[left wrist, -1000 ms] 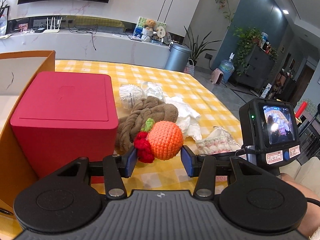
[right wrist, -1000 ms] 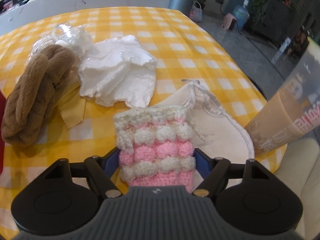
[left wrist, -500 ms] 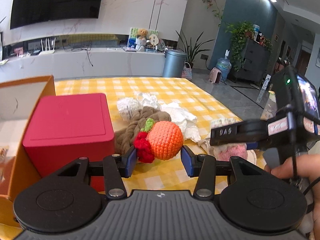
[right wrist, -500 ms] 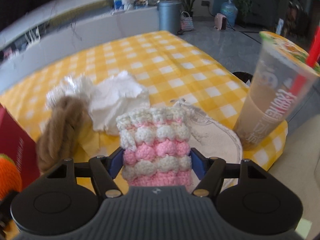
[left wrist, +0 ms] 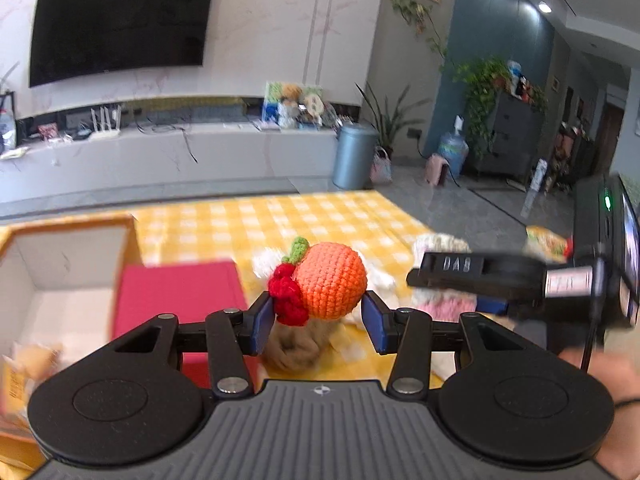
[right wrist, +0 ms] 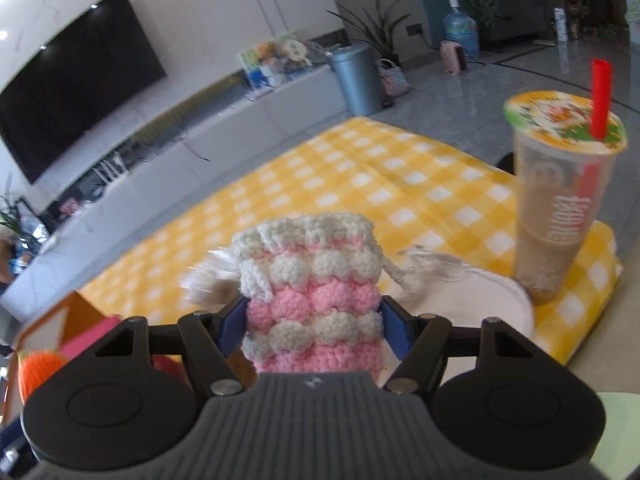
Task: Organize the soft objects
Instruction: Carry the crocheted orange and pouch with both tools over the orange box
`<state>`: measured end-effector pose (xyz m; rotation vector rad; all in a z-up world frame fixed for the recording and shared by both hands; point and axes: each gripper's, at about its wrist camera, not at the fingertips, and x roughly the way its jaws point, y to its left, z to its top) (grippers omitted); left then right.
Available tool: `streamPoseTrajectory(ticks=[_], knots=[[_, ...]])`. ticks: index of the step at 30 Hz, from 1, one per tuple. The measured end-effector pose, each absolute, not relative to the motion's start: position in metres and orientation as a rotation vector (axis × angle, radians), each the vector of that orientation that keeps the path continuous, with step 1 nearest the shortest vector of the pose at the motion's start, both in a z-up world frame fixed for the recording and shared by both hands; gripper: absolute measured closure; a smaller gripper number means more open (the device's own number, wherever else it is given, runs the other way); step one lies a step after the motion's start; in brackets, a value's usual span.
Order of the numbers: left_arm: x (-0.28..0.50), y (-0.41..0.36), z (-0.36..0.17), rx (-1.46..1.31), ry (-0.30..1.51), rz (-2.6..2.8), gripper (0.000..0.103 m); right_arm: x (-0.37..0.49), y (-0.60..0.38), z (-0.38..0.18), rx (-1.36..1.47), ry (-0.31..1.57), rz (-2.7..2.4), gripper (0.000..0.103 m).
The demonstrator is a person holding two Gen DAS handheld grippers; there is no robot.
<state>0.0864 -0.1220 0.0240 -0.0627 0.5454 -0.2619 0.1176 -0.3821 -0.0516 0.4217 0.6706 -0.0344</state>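
My left gripper is shut on a crocheted orange with a green leaf and red cherries, held up above the yellow checked tablecloth. My right gripper is shut on a pink and white crocheted pouch, also off the table. In the left wrist view the right gripper hangs close on the right. The orange shows at the lower left edge of the right wrist view. A brown braided plush lies under the left gripper.
A red box sits beside an open orange carton on the left. A sealed drink cup with a red straw stands at the table's right corner, next to a cream cloth bag. White cloth lies behind the pouch.
Both grippers have risen with their crocheted pieces, and more of the room shows behind them. The right gripper has rolled and come closer to the left one.
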Motion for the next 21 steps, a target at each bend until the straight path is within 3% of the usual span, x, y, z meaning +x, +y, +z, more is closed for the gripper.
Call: streamPoseTrajectory(ticks=[11, 21], knots=[[0.073, -0.050, 0.075, 0.014, 0.445, -0.092, 0.049, 0.114, -0.266, 0.013, 0.382, 0.533, 0.220, 0.035], [0.087, 0.037, 0.075, -0.062, 0.453, 0.024, 0.049, 0.121, -0.140, 0.041, 0.257, 0.543, 0.432, 0.035]])
